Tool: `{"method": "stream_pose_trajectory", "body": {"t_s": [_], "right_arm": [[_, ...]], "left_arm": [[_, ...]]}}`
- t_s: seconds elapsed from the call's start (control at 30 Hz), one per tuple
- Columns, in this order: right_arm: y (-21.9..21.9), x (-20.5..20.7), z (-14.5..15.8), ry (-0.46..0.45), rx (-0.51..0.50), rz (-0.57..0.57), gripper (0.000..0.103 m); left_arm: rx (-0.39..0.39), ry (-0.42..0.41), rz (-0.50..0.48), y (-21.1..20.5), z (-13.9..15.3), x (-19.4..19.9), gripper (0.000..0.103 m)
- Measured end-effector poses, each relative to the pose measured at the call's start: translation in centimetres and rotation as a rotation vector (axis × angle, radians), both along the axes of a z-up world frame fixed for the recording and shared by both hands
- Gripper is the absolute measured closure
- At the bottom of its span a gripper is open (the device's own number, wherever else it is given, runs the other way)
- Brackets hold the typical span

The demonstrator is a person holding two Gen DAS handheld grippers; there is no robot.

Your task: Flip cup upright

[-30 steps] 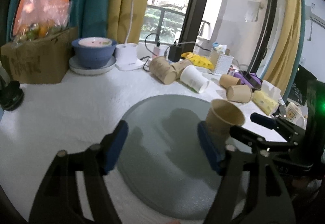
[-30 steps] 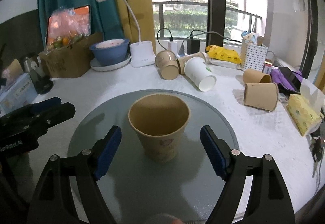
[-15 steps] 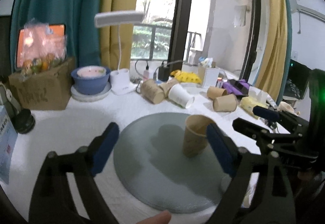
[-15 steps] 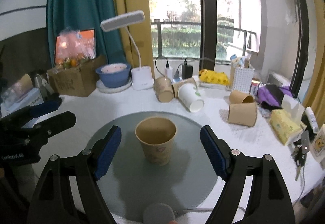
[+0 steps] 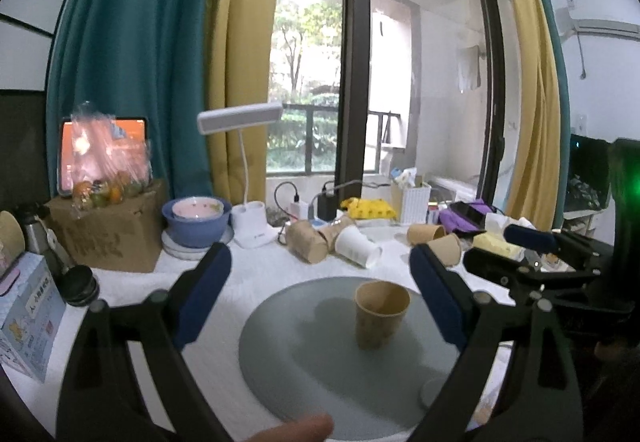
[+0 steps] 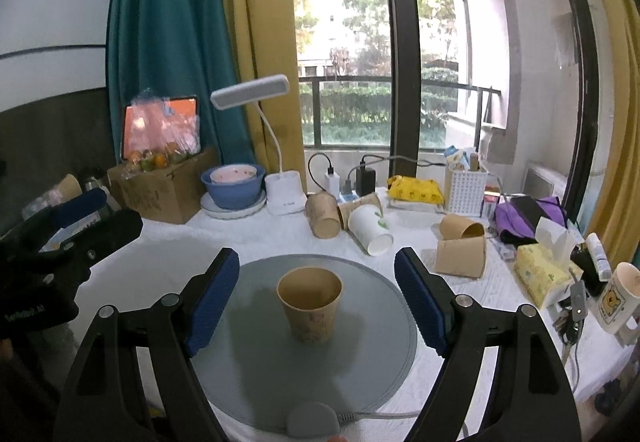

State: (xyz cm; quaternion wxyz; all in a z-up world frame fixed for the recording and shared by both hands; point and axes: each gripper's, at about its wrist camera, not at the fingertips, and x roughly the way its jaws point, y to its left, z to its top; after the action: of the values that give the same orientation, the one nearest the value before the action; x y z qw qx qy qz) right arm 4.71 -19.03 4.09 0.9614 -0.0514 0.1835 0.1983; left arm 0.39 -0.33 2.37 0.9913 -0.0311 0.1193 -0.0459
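Round grey mat (image 6: pixel 248 374): near edge cut off by the right gripper's arms and a small grey puck (image 6: pixel 312 420) at the bottom edge.
Paper cup (image 5: pixel 382 314): printed pattern on its wall too blurred to read.
Cardboard box (image 5: pixel 112 234): printing on its side illegible.
Fruit bag (image 6: pixel 160 149): contents blurred behind crinkled plastic.
Blue carton (image 5: pixel 28 314): cut off by the left edge; text too small.
White mug (image 6: pixel 616 298): partly cut off by the right edge.
Fingertip (image 5: pixel 296 430): only its tip shows at the bottom edge.
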Motion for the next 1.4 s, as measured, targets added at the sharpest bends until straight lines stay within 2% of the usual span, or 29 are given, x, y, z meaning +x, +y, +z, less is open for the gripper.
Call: {"method": "stream_pose_trajectory", "body": {"t_s": [0.13,0.57,1.4], "right_arm": [[-0.26,-0.14,0.19,-0.002,0.012,-0.002,0.02],[-0.09,-0.46,0.43,-0.014,0.009,0.0,0.02],[-0.09,-0.43,0.32,-0.013,0.006,0.002,0.02]], "left_arm": [[-0.048,-0.015,-0.016,0.24,0.66,-0.45,0.011],[-0.012,-0.009,-0.016,-0.38,0.45,-0.61,0.011],[-0.022,0.006,-0.028,-0.43,0.06,-0.57,0.011]]}}
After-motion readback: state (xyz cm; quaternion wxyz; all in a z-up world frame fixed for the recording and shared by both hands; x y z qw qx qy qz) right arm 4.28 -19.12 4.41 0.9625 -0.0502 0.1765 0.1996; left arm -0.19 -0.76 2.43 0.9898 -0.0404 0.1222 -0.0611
